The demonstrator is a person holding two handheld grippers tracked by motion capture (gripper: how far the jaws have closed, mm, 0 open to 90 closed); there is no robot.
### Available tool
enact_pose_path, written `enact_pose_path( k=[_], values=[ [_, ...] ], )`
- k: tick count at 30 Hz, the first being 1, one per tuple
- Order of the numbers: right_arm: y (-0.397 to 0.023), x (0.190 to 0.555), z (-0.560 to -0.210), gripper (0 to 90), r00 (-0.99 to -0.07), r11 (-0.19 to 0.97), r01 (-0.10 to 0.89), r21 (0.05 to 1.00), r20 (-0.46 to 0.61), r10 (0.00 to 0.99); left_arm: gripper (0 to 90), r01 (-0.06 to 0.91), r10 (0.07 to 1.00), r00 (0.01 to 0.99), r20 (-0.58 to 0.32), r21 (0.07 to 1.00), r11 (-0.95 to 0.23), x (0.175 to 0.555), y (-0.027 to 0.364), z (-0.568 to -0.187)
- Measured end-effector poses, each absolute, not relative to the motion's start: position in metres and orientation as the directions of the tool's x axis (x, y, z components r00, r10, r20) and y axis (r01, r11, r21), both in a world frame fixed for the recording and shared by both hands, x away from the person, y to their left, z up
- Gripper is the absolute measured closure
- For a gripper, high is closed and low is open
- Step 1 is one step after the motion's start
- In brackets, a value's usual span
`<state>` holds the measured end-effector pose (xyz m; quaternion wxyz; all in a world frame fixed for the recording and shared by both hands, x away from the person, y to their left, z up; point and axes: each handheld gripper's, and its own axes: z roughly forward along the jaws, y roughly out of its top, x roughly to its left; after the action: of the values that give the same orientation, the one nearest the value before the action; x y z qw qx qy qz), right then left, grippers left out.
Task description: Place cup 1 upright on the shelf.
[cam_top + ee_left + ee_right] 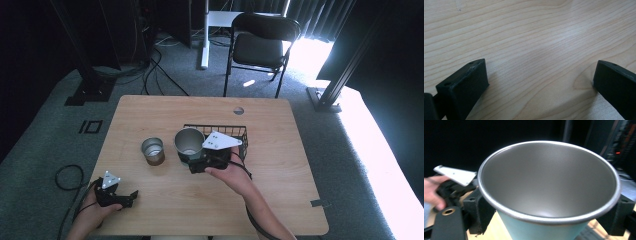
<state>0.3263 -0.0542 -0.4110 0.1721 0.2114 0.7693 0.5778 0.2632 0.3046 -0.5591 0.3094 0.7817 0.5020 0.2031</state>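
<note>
One round steel cup (549,182), clamped.

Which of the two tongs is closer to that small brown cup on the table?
Right. The right tongs grip the big metal cup just beside the brown cup; the left tongs rest open near the table's front edge.

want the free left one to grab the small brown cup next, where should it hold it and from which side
Grip the small brown cup across its round wall just under the rim, coming in level from the person's side. It stands upright with its mouth up, on bare table there. The bigger metal cup, held by the right hand-held gripper, crowds its right. The left hand-held gripper is already open.
</note>
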Motion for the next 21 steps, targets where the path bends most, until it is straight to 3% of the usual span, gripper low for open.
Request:
enact_pose_path(
  k=[13, 21],
  values=[
    [-0.091, 0.363, -0.406, 14.3, -0.614, 0.155, 0.146, 0.977, -0.033, 0.789, 0.5, 0.659, 0.91, 0.414, 0.007, 0.688, -0.305, 0.263, 0.305, -0.559],
    [-0.111, 0.379, -0.416, 14.3, -0.529, 0.138, 0.186, 0.973, -0.019, 0.848, 0.5, 0.659, 0.911, 0.413, 0.007, 0.688, -0.304, 0.263, 0.305, -0.559]
  ],
)
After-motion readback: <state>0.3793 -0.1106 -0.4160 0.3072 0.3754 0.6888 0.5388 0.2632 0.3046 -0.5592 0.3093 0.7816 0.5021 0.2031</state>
